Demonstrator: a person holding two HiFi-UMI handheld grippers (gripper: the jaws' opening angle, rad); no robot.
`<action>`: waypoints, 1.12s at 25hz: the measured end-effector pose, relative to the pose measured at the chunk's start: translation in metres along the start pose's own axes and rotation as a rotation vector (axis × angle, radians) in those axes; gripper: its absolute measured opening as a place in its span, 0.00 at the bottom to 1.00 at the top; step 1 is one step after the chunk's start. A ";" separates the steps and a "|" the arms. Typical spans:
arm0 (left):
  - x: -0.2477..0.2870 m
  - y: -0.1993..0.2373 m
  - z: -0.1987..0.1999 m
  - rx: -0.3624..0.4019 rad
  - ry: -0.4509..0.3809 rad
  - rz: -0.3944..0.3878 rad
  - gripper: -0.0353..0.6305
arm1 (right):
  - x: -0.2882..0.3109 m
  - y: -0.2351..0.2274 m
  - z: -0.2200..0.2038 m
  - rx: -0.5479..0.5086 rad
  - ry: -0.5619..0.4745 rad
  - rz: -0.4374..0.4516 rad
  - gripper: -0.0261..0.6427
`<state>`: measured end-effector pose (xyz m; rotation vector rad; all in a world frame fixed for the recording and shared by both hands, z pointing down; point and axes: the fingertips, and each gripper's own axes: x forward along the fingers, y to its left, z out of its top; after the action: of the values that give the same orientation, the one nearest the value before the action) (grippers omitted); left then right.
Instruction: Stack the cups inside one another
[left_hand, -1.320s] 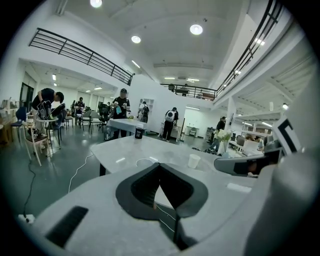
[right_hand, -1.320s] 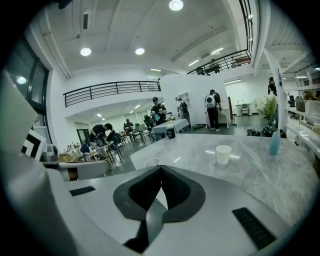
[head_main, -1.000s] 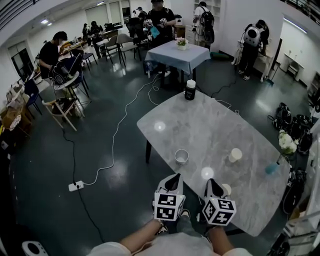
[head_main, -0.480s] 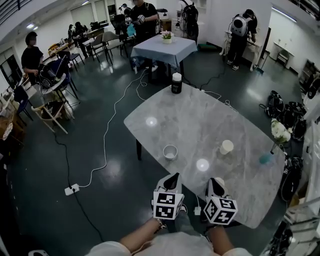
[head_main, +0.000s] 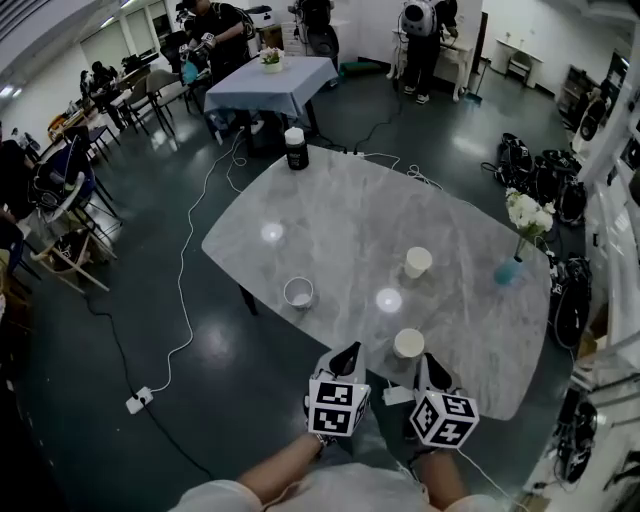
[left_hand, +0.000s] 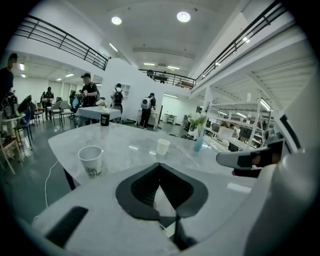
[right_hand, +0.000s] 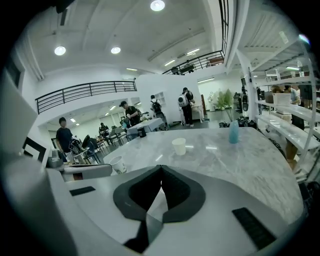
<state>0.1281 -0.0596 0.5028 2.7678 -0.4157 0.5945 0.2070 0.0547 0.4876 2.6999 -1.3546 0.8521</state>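
No legible text or numbers, print on the paper cup (left_hand: 90, 161) too blurred

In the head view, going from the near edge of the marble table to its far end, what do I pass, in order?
near white cup → cup by the left edge → white cup farther in → dark jar with a white lid
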 end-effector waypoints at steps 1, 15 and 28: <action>0.003 -0.005 -0.003 0.005 0.012 -0.012 0.05 | -0.002 -0.005 -0.003 0.011 0.003 -0.011 0.05; 0.039 -0.036 -0.081 -0.007 0.162 -0.062 0.05 | 0.005 -0.031 -0.072 0.112 0.068 -0.027 0.05; 0.060 -0.028 -0.098 -0.036 0.176 -0.021 0.05 | 0.028 -0.037 -0.090 0.098 0.105 -0.015 0.06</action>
<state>0.1550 -0.0155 0.6085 2.6544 -0.3533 0.8096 0.2063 0.0786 0.5862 2.6888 -1.3033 1.0697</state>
